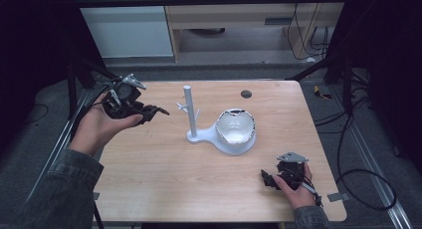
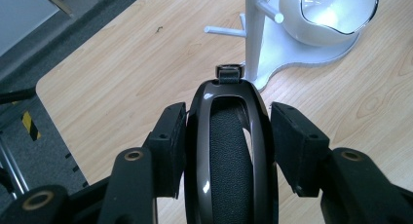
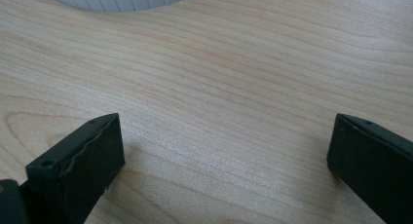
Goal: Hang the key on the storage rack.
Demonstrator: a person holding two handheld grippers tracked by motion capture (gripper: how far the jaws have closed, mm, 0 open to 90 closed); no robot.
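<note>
We noted the left gripper [image 2: 229, 136] clenched around a black headband [image 2: 229, 151], aimed at the white stand [image 2: 254, 34], probably for hanging; right gripper [image 3: 226, 151] rested released on the surface [image 3: 243, 63].

Ahead of me a white stand [image 1: 191, 109] rises from its base. A white bowl [image 1: 235, 127] sits on that base, on my wooden table [image 1: 164, 169].
</note>
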